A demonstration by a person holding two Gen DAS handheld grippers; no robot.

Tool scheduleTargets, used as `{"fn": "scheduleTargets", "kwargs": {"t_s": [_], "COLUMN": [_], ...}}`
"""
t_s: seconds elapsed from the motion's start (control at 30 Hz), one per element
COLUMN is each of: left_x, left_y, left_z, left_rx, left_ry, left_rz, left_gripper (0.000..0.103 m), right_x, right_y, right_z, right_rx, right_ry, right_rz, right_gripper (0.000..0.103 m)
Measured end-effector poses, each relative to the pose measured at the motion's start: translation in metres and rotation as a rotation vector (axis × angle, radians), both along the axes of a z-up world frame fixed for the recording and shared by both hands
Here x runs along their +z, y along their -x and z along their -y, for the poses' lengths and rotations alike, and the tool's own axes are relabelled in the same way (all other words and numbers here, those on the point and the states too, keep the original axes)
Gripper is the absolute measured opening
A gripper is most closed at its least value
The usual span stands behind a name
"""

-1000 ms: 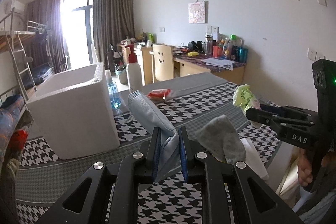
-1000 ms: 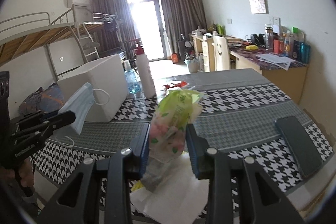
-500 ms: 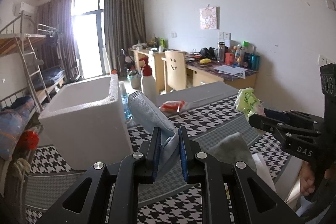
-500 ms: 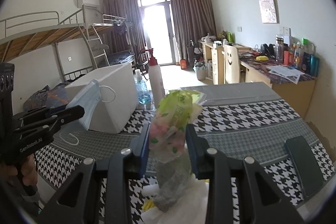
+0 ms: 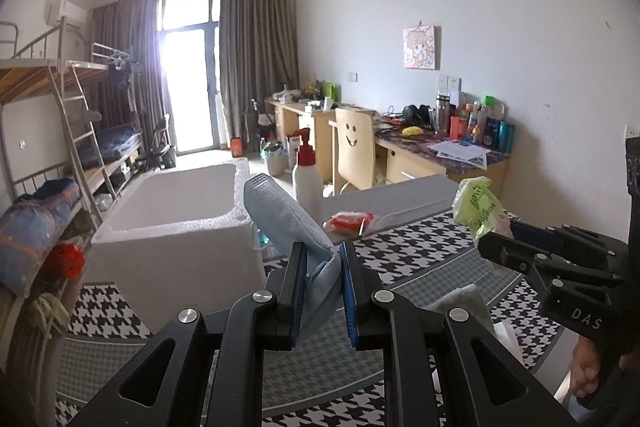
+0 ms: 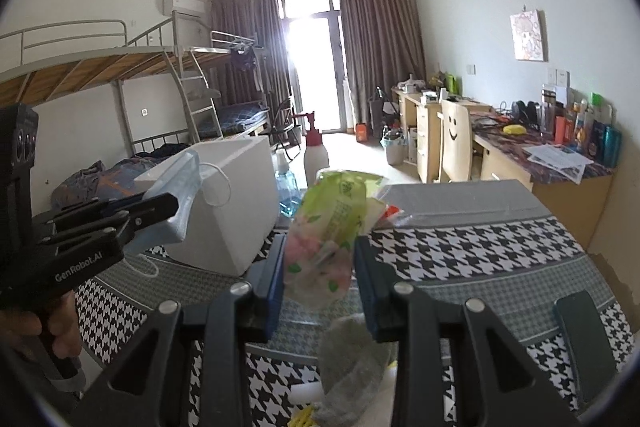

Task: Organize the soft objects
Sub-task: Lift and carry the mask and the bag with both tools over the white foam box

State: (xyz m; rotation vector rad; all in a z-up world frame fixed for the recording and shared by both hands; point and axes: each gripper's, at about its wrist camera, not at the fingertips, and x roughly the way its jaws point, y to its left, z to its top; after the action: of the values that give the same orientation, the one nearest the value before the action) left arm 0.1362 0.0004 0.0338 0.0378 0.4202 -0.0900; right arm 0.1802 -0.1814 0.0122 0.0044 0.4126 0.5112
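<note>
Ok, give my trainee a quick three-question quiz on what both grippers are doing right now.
1. True or false: the left gripper is shut on a blue face mask.
2. What does the right gripper hold? A) a grey sock B) a green and pink tissue pack C) a spray bottle
3. Fill in: the white foam box stands on the ____-patterned tablecloth.

Key:
1. True; the mask is pinched between its fingers.
2. B; the pack sits between its fingers, raised above the table.
3. Houndstooth.
</note>
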Motion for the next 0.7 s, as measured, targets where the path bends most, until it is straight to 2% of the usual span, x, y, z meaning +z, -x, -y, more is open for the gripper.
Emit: {"fn": "scheduleTargets", "kwargs": {"t_s": [0.37, 0.7], "left_x": [0.014, 0.030], "left_y": [-0.003, -0.006], "left_z": [-0.003, -0.008], "left_rx": [-0.031, -0.010], "left_ry": [0.015, -0.019], "left_rz": [0.023, 0.063], "left_gripper": [0.018, 0.018], "right_x": [0.013, 0.027], "right_y": [-0.002, -0.008], "right_z": [-0.008, -0.018], "right_rx": [0.019, 0.035], "right_ry": [-0.006, -0.017], "right_rz": [0.017, 0.036], "right_gripper": [0.038, 0.038]}}
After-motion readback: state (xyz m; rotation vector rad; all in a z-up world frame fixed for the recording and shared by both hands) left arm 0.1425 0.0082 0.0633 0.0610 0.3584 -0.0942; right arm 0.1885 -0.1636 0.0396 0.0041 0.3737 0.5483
